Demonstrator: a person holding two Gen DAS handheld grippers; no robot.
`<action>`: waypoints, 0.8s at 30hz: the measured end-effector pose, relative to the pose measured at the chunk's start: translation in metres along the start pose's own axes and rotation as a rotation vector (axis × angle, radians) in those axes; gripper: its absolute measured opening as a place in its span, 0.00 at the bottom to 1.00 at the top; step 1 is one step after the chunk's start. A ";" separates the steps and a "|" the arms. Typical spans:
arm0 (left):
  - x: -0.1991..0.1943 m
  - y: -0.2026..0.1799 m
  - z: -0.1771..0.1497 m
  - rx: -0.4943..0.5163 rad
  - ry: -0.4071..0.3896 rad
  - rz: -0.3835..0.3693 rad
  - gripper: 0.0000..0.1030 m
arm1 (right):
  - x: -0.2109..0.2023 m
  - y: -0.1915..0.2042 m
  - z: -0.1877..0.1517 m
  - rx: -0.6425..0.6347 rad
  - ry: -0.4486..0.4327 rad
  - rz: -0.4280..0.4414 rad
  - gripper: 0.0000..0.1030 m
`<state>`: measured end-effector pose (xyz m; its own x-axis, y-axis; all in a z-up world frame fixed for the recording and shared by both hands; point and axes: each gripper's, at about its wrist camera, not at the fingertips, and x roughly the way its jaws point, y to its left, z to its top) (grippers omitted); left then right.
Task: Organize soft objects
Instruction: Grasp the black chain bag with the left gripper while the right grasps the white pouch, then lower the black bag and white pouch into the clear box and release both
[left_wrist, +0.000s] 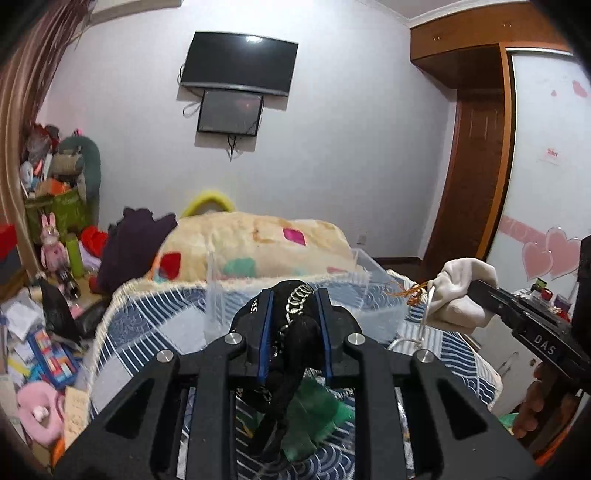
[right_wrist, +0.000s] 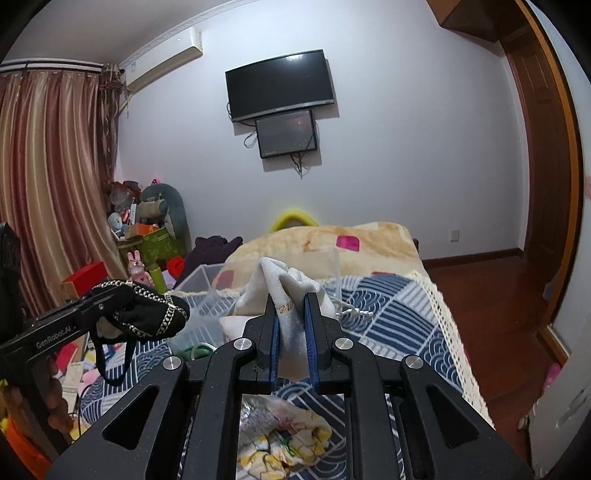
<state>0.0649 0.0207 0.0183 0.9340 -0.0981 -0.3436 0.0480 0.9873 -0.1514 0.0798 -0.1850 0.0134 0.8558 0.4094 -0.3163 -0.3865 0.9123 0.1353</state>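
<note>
My left gripper (left_wrist: 294, 295) is shut on a black pouch with a silver chain (left_wrist: 295, 347) and holds it above the bed; it also shows in the right wrist view (right_wrist: 147, 314). My right gripper (right_wrist: 291, 299) is shut on a white drawstring pouch (right_wrist: 291, 291), seen at the right in the left wrist view (left_wrist: 461, 295). A clear plastic bin (left_wrist: 354, 317) stands on the bed just beyond both grippers. A floral cloth (right_wrist: 288, 439) lies under the right gripper, and a green cloth (left_wrist: 314, 417) lies under the left one.
The bed has a blue patterned quilt (right_wrist: 391, 310) and a folded cream blanket (left_wrist: 258, 243) at its far end. Toys, boxes and papers (left_wrist: 48, 332) crowd the floor on the left. A wooden floor (right_wrist: 491, 295) and door lie on the right.
</note>
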 end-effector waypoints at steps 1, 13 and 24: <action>0.001 0.002 0.004 0.000 -0.004 0.002 0.20 | 0.000 0.001 0.002 -0.009 -0.003 -0.001 0.11; 0.042 0.024 0.037 -0.004 0.005 0.024 0.20 | 0.031 0.016 0.036 -0.074 -0.038 0.005 0.11; 0.092 0.022 0.042 -0.008 0.053 0.022 0.20 | 0.087 0.021 0.028 -0.111 0.099 0.010 0.11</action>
<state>0.1667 0.0389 0.0219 0.9148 -0.0829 -0.3952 0.0245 0.9883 -0.1507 0.1556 -0.1304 0.0151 0.8160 0.4105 -0.4069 -0.4347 0.8999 0.0360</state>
